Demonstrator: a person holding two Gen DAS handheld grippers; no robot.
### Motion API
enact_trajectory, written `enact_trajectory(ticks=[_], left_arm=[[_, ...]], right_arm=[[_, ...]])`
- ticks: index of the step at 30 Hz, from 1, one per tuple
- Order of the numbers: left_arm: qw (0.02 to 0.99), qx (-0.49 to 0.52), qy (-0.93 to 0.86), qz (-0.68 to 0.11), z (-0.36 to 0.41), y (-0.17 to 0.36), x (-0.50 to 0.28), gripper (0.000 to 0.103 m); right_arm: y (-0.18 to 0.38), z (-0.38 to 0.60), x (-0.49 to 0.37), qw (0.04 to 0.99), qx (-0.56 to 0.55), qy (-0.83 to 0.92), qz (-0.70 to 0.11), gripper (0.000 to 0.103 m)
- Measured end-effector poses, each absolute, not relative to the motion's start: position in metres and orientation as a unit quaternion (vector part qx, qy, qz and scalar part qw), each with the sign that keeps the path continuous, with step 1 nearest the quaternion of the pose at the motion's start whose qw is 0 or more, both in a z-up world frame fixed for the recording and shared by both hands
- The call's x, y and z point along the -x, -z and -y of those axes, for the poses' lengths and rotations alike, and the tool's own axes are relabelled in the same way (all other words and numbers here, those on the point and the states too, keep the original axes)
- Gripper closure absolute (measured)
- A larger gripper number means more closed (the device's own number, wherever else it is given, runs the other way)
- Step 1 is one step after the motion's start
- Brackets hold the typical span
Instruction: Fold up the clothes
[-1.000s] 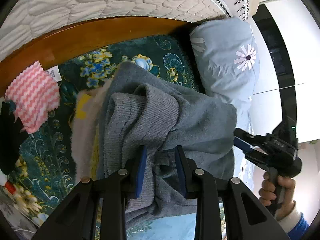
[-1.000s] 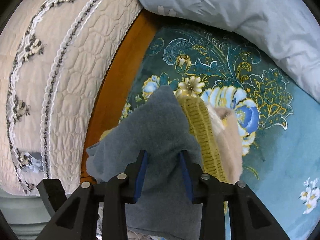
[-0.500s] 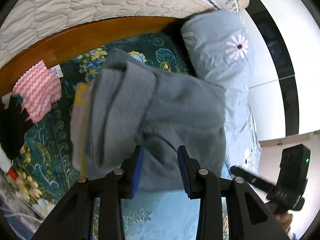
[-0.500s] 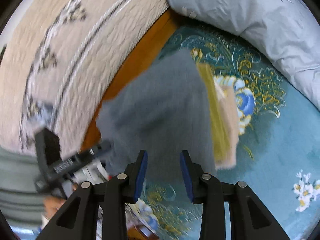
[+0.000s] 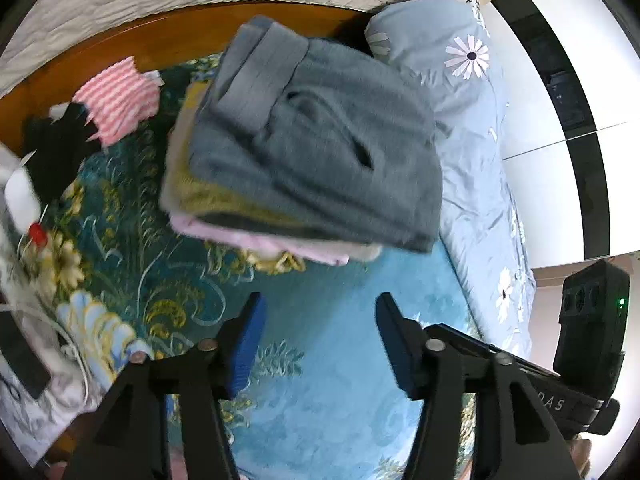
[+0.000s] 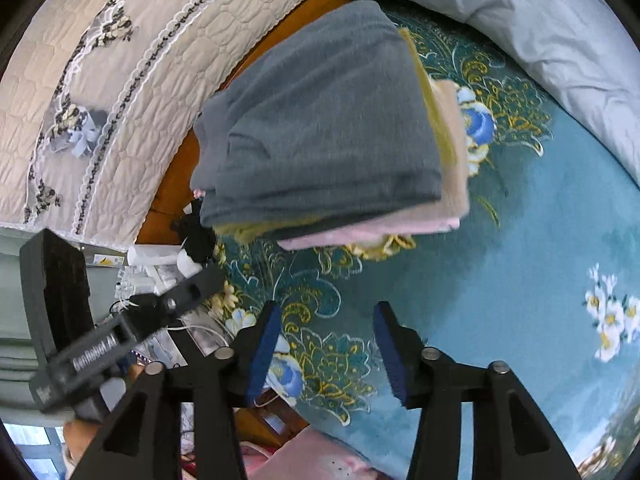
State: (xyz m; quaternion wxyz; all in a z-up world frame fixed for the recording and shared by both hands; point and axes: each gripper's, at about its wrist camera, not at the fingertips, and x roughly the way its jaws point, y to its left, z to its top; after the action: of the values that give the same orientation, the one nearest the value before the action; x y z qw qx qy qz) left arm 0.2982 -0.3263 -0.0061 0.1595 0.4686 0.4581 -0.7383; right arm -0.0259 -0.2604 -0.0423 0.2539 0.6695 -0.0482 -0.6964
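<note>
A folded grey sweater [image 5: 320, 136] [image 6: 320, 120] lies on top of a stack of folded clothes, with yellow [image 5: 208, 196] and pink [image 5: 256, 240] layers showing under it. The stack rests on a teal floral bedspread [image 5: 340, 360]. My left gripper [image 5: 320, 308] hovers over the bedspread, short of the stack. Its jaws are opening and nothing is between them. My right gripper [image 6: 327, 312] is also back from the stack, jaws opening over bare bedspread with nothing between them. Each wrist view catches the other gripper's body at its edge.
A pale blue daisy-print pillow [image 5: 460, 72] [image 6: 540, 20] lies beside the stack. A quilted headboard [image 6: 120, 80] on a wooden frame [image 5: 120, 48] stands behind it. A pink striped cloth [image 5: 116, 96] and black cloth [image 5: 52, 148] lie left. A pink garment [image 6: 312, 460] lies near.
Both grippers let go of the grey sweater and pulled back from the stack, their jaws spreading wide. The sweater now lies flat and folded on the pile.
</note>
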Motion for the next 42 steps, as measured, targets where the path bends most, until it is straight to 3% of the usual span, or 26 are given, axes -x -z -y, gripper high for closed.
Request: enact_trajectory(ticks=[9,18,23,30,42], left_arm=[[0.170,-0.474,0.739,-0.448,0.308,0.016,-0.329,0.026],[0.190,-0.456,0.759,-0.424,0.312,0.009,-0.338,0.025],[0.195,-0.462,0.767,-0.401,0.309,0.008,-0.333,0.022],[0.194,-0.452,0.772,-0.403,0.309,0.004,-0.329,0.015],[0.216,-0.438,0.772,-0.406,0.311,0.000,-0.327,0.012]], right_arm=[[0.050,0.262,-0.008,0.220,-0.670,0.709,0.017,0.035],[0.038,0.266,-0.016,0.194,-0.646,0.738,0.001,0.020],[0.030,0.272,-0.021,0.208,-0.628,0.750,0.000,0.000],[0.020,0.272,-0.016,0.213,-0.612,0.761,-0.008,0.000],[0.007,0.277,-0.016,0.229,-0.576,0.783,-0.051,0.000]])
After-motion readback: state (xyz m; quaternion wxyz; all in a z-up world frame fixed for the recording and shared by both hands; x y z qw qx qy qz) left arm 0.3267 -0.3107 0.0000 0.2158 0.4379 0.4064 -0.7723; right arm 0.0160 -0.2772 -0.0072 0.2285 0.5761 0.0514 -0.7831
